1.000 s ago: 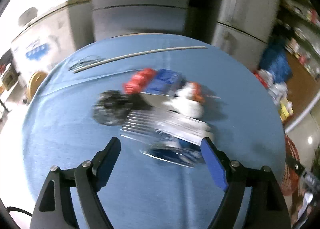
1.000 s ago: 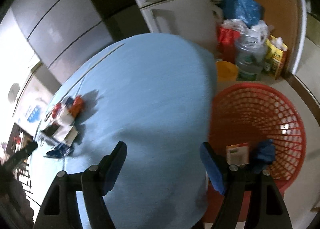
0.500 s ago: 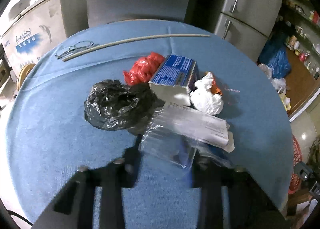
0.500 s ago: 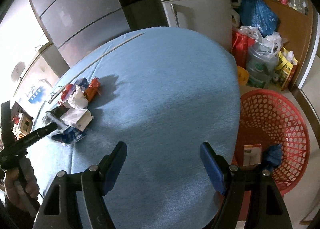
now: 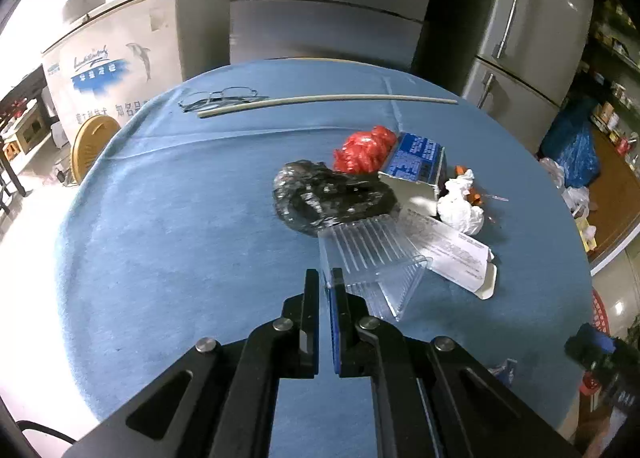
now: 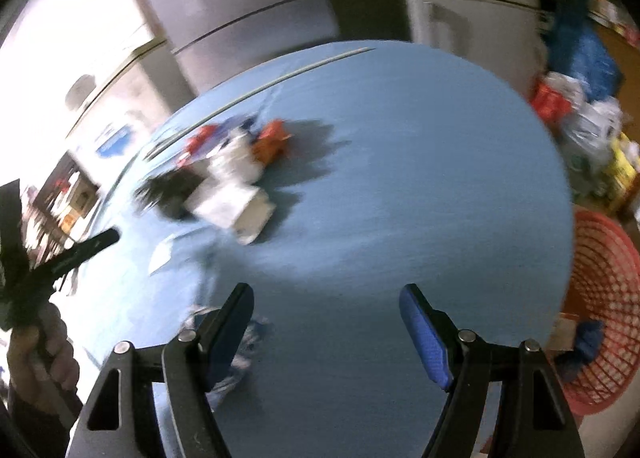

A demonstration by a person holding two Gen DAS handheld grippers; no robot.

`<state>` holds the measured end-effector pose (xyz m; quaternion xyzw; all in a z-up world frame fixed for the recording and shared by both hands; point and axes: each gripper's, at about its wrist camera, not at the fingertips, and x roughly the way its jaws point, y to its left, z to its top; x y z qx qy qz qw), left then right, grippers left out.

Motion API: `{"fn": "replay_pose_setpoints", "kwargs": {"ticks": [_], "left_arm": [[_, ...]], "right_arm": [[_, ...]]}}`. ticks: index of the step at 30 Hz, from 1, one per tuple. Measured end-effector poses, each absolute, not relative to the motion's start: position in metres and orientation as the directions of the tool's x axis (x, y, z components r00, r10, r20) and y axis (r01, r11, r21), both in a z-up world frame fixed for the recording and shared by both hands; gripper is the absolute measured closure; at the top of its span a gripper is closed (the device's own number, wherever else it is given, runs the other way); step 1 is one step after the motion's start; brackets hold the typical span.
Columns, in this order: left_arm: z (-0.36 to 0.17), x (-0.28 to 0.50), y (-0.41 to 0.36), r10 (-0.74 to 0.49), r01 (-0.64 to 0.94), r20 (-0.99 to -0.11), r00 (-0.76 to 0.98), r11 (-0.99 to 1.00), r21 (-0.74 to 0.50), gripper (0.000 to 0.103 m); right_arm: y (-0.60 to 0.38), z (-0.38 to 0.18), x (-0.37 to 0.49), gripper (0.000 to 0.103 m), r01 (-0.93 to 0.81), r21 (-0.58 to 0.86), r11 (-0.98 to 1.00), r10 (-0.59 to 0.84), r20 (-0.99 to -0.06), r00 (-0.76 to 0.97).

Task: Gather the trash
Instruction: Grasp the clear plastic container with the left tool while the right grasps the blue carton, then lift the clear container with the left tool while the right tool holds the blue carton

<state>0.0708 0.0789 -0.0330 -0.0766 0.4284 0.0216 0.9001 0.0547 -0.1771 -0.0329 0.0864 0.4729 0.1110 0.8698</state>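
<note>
The left gripper (image 5: 326, 278) is pinching the near corner of a clear plastic tray (image 5: 370, 262), jaws nearly shut on its thin edge, while the tray's ribbed length is running away from the tips toward the trash pile (image 5: 360, 186) just beyond. The right gripper (image 6: 326, 312) is hanging wide and empty over bare blue table (image 6: 400, 178). The red basket (image 6: 604, 298) is sitting off the right gripper's right side, so the tray is likely heading that way.
</note>
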Motion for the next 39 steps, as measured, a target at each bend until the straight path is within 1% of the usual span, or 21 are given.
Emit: {"fn": "replay_pose_setpoints", "kwargs": {"ticks": [4,5,6,8,9,10,11,14,17,19,20,21,24,29,36,38,39], "left_arm": [[-0.034,0.067,0.082,-0.026,-0.109,-0.775,0.632,0.987,-0.122,0.098],[-0.034,0.066,0.081,-0.028,-0.107,-0.774,0.633,0.987,-0.123,0.098],[-0.035,0.066,0.079,-0.028,-0.105,-0.773,0.634,0.987,-0.122,0.098],[-0.034,0.066,0.077,-0.029,-0.103,-0.771,0.637,0.987,-0.122,0.098],[-0.034,0.065,0.076,-0.032,-0.101,-0.769,0.638,0.987,-0.124,0.098],[-0.034,0.065,0.075,-0.032,-0.1,-0.769,0.638,0.987,-0.124,0.098],[-0.034,0.064,0.075,-0.032,-0.099,-0.768,0.639,0.987,-0.124,0.098],[-0.034,0.06,0.074,-0.031,-0.099,-0.767,0.641,0.987,-0.123,0.098],[-0.035,0.058,0.075,-0.031,-0.101,-0.767,0.641,0.987,-0.124,0.098],[-0.035,0.057,0.075,-0.025,-0.102,-0.766,0.642,0.988,-0.118,0.098],[-0.035,0.056,0.075,-0.025,-0.104,-0.765,0.644,0.987,-0.119,0.098],[-0.035,0.055,0.075,-0.025,-0.104,-0.765,0.644,0.987,-0.121,0.098],[-0.037,0.053,0.076,-0.025,-0.106,-0.763,0.646,0.987,-0.122,0.098],[-0.04,0.051,0.081,-0.035,-0.113,-0.766,0.642,0.984,-0.14,0.098],[-0.02,0.046,0.081,-0.032,-0.108,-0.73,0.683,0.984,-0.144,0.099],[-0.021,0.048,0.081,-0.019,-0.111,-0.741,0.671,0.986,-0.126,0.099],[-0.025,0.048,0.08,-0.01,-0.112,-0.754,0.657,0.987,-0.111,0.095]], "right_arm": [[-0.15,-0.038,0.045,0.024,-0.207,0.275,0.939,0.341,-0.813,0.471],[-0.145,-0.039,0.042,0.023,-0.222,0.274,0.936,0.348,-0.818,0.458],[-0.138,-0.042,0.041,0.018,-0.236,0.276,0.932,0.356,-0.825,0.44],[-0.126,-0.05,0.041,0.015,-0.249,0.302,0.92,0.381,-0.84,0.387],[-0.123,-0.056,0.042,0.012,-0.239,0.323,0.916,0.393,-0.846,0.36],[-0.12,-0.06,0.043,0.006,-0.228,0.341,0.912,0.403,-0.85,0.339],[-0.116,-0.064,0.045,0.004,-0.219,0.353,0.91,0.409,-0.854,0.323],[-0.101,-0.067,0.047,0.004,-0.233,0.309,0.922,0.375,-0.862,0.341],[-0.076,-0.072,0.051,0.003,-0.275,0.23,0.933,0.321,-0.878,0.355],[-0.063,-0.073,0.05,0.006,-0.331,0.184,0.925,0.308,-0.875,0.373],[-0.055,-0.073,0.046,0.011,-0.354,0.137,0.925,0.284,-0.87,0.404],[-0.051,-0.073,0.044,0.02,-0.368,0.113,0.923,0.273,-0.865,0.42],[-0.051,-0.073,0.042,0.021,-0.391,0.155,0.907,0.322,-0.854,0.409],[-0.075,-0.062,0.041,0.021,-0.349,0.234,0.907,0.377,-0.82,0.43],[-0.097,-0.045,0.041,0.021,-0.295,0.272,0.916,0.389,-0.78,0.491],[-0.104,-0.047,0.042,0.02,-0.27,0.287,0.919,0.387,-0.784,0.485],[-0.106,-0.048,0.044,0.02,-0.262,0.294,0.919,0.388,-0.786,0.482]]}}
